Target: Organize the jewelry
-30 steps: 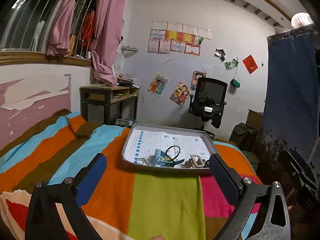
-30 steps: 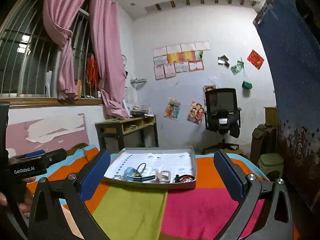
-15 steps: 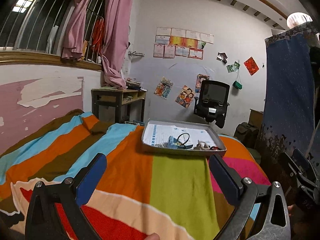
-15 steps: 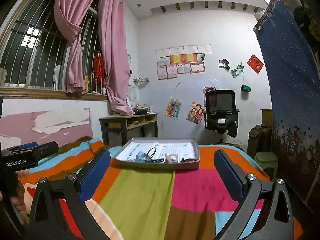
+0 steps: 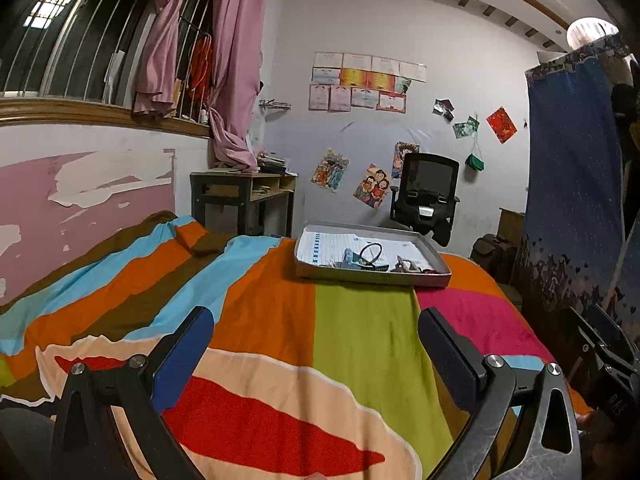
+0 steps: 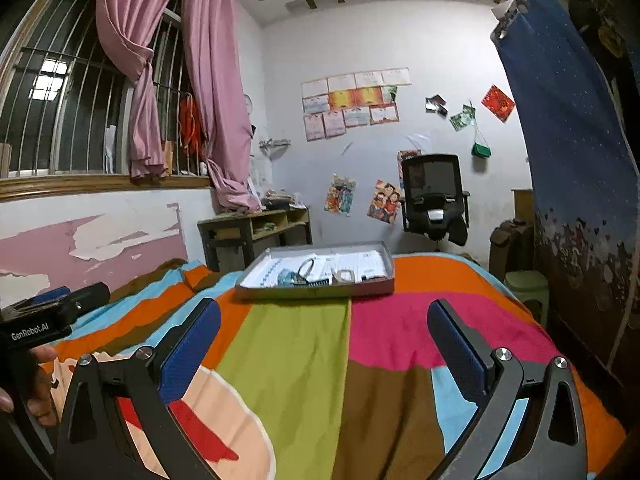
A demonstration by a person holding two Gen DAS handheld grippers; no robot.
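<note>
Ahead, both claws (image 5: 316, 344) (image 6: 324, 336) gape wide, empty, over the striped blanket (image 5: 360, 340), tray (image 5: 372, 276) well beyond.

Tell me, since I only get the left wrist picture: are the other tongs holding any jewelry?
Observer: No. In the right wrist view the right tongs are open and empty, above the striped bedspread and short of the tray.
Operator: Who carries the tongs I look through?
Observer: A person. At the left edge of that view, a hand grips the black handle of the left tongs.
Operator: Any writing on it?
Observer: Yes, "GenRobot.AI" in white letters on the handle.
</note>
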